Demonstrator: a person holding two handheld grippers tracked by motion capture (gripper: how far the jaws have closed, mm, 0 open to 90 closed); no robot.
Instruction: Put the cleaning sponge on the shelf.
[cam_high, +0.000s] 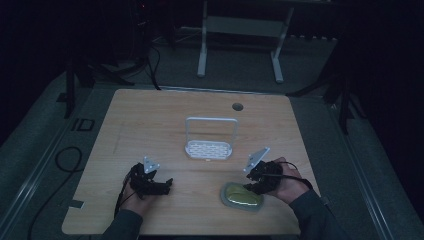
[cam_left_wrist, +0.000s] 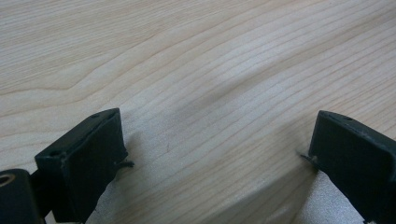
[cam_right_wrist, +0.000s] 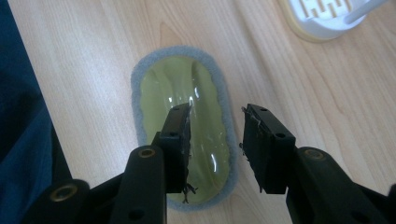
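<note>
Wooden table (cam_high: 150, 120) — right tool (cam_right_wrist: 217, 121) parted over sponge (cam_right_wrist: 161, 93).

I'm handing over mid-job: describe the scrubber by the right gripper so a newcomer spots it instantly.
Start at the wooden table and find the white handled rack at its middle. Nearer the person and to the right, under the open right gripper, lies the scrubber. It is a flat oval, glossy yellow-green on top with a grey fuzzy rim.

light wood-grain table (cam_high: 150, 120), round grommet hole (cam_high: 237, 106) near far edge, white slotted rack (cam_high: 209, 149) with upright handle mid-table, yellow-green grey-rimmed scrubber (cam_high: 242, 196) flat near front-right
</note>
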